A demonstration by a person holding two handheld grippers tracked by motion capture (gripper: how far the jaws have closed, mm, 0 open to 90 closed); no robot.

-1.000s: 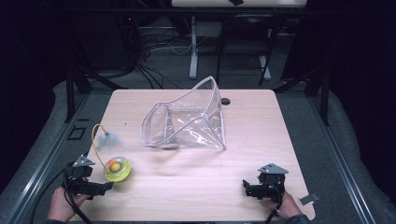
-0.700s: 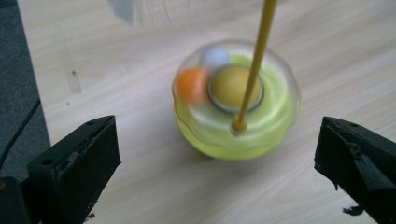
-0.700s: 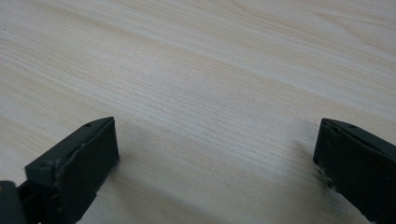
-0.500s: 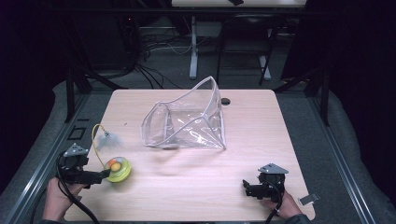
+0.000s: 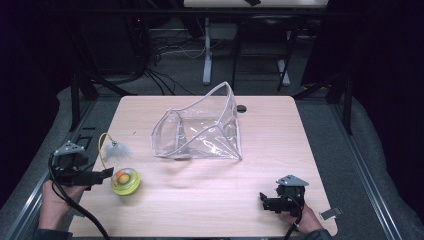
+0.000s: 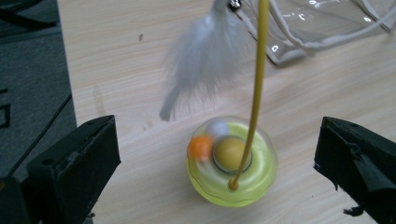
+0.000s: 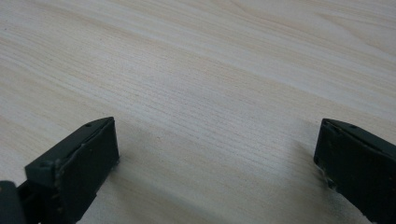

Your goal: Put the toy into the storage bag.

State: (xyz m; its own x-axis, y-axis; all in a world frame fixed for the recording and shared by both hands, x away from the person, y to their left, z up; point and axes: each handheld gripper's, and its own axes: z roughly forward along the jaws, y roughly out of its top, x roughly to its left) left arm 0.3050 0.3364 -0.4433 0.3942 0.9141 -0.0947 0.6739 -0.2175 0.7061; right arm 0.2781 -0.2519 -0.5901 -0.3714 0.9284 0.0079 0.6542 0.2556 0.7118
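At the lower left of the high view, the left gripper has its fingers spread wide and empty, aimed at the yellow-green cat toy on the worktop. It looks like the approach to a grasp; next, close on the toy's base, clear of the feather. The right gripper, lower right, rests with fingers wide and empty.

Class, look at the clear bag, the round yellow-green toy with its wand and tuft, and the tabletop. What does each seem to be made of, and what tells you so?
Clear bag: probably soft glossy plastic; see-through, creased, with glints.
Toy base: likely hard shiny plastic under a clear dome.
Wand: thin yellow rod, perhaps plastic or coated wire.
Tuft: looks like white feather; wispy edges.
Tabletop: pale matt wood or wood-look laminate; grain lines.
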